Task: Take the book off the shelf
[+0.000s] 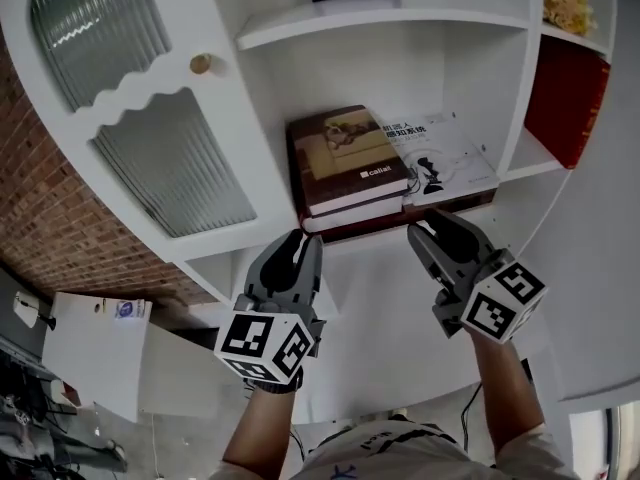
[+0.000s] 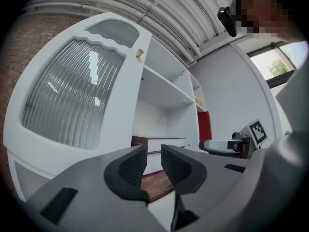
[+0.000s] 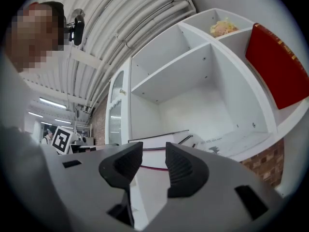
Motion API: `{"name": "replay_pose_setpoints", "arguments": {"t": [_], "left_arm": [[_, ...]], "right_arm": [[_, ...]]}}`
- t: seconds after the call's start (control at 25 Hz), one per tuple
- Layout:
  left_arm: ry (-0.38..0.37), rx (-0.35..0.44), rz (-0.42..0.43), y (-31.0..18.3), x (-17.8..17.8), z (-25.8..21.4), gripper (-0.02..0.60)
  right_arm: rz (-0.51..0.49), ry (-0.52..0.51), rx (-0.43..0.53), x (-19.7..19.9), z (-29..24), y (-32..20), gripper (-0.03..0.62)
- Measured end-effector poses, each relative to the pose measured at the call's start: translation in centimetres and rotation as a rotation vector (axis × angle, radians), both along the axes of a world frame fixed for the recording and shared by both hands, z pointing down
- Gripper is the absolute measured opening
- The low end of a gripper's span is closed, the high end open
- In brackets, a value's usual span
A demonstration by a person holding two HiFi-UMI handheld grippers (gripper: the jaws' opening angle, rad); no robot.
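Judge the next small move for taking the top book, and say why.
Probably ease the right gripper forward to the near edge of the brown book. Its jaws stand apart and empty, with the book stack lined up just beyond them; the left gripper, also open and empty, hovers short of the shelf.

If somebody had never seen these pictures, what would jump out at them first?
Probably the brown book lying on top of a stack in the middle compartment of the white shelf, a white booklet beside it. Just in front of that shelf, the left gripper and right gripper hang with jaws apart, holding nothing. A ribbed glass door fills the left.
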State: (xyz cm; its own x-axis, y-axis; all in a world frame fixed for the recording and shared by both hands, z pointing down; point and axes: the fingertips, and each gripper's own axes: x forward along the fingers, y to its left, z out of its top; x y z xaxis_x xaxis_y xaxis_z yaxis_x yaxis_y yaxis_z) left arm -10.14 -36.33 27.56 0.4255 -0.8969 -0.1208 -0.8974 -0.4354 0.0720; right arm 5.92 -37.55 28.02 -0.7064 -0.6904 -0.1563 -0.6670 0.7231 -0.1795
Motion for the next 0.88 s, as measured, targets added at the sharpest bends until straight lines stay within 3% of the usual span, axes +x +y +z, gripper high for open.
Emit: {"name": "replay_pose_setpoints", "arguments": {"t": [0.08,0.4,0.88], "left_arm": [[-0.018,-0.004,-0.04,-1.4,0.0,-0.1,0.104],[-0.059,-0.014,-0.146,-4.1,0.0,-0.4,0.107],[-0.033,0.006,-0.163,-3.0,0.8,-1.1,0.071]], "right_arm": [[-0.015,0.017,0.008,0.1,-0.2,-1.7,0.141],[-0.108,0.06,0.024,-1.1,-0.3,-6.2,0.167],[-0.128,0.098,0.05,-1.2,-0.4,-5.7,0.166]]}}
